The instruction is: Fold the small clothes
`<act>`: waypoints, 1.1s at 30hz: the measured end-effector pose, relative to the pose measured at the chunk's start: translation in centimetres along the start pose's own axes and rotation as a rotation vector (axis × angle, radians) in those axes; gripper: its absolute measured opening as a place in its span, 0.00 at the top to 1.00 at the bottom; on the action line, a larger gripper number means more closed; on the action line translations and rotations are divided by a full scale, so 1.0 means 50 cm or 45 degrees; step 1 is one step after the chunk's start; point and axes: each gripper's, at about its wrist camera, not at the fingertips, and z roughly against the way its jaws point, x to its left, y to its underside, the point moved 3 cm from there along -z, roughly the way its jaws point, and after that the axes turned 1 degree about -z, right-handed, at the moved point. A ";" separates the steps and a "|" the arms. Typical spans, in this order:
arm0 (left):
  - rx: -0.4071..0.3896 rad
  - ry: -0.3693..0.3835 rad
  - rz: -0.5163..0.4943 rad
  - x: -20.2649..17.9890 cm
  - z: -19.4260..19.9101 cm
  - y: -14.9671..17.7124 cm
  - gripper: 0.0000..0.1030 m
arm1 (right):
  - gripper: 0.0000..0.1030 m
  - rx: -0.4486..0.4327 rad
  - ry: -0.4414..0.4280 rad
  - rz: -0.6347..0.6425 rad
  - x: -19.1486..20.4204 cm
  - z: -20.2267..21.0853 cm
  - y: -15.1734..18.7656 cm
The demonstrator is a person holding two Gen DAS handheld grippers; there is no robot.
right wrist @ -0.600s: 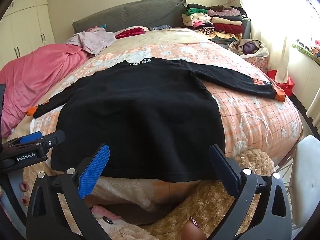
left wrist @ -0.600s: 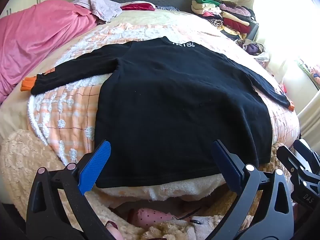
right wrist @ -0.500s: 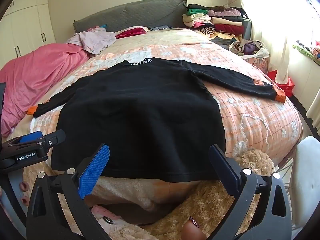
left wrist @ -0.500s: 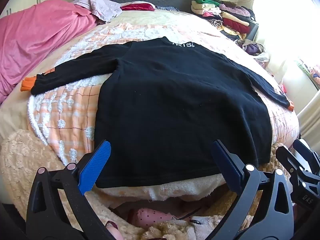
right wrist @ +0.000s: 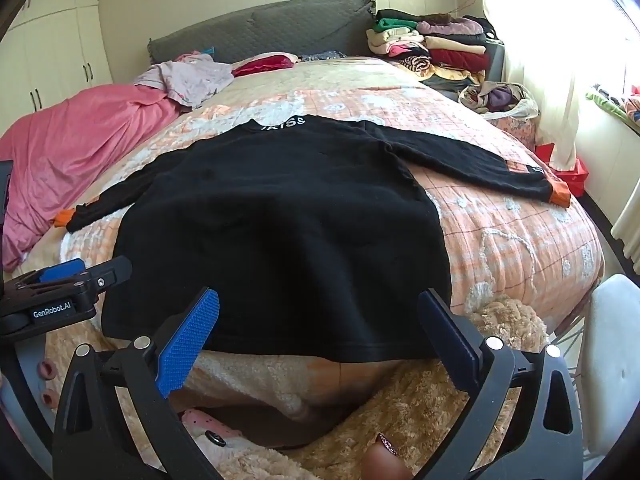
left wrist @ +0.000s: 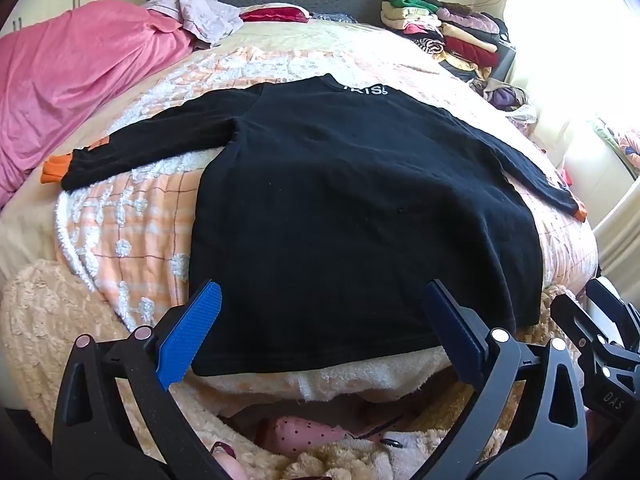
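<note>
A black long-sleeved top (left wrist: 352,208) with orange cuffs lies flat on the bed, sleeves spread, collar away from me; it also shows in the right wrist view (right wrist: 288,232). My left gripper (left wrist: 320,332) is open and empty, hovering just before the hem near its left part. My right gripper (right wrist: 316,332) is open and empty, just before the hem near its right part. The left gripper's body (right wrist: 60,296) shows at the left of the right wrist view; the right gripper's body (left wrist: 608,352) shows at the right of the left wrist view.
The bed has an orange checked quilt (right wrist: 512,232) and a fluffy beige blanket (left wrist: 48,320) at the near edge. A pink duvet (left wrist: 72,80) lies left. Loose clothes (left wrist: 200,16) sit by the grey headboard; a stack of folded clothes (right wrist: 432,48) stands far right. A white chair (right wrist: 612,360) is right.
</note>
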 end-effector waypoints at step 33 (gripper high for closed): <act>-0.008 -0.001 -0.002 -0.005 0.014 -0.017 0.08 | 0.04 0.000 0.010 -0.005 0.003 0.004 0.000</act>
